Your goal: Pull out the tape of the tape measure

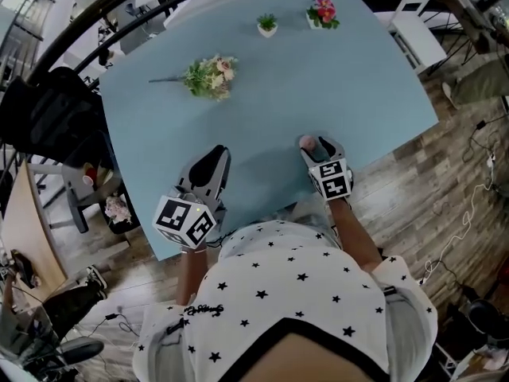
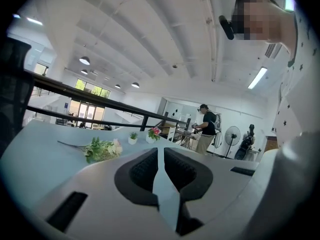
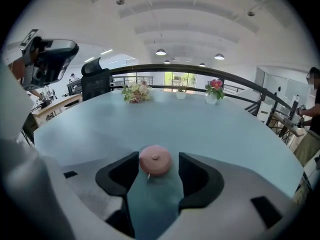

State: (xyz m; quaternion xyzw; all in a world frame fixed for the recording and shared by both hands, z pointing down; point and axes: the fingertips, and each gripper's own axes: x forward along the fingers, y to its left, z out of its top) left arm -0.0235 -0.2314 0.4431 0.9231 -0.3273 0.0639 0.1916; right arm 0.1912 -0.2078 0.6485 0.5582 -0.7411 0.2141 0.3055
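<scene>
The pink tape measure lies on the blue table around five o'clock, between the right gripper's spread jaws, ungripped; the left gripper, at seven o'clock, is closed and empty

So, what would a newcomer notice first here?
The pink round tape measure at the near edge of the blue table, sitting between the open jaws of the right gripper. Then the left gripper beside it, jaws shut and empty, and the flower bouquet lying far left on the table.
</scene>
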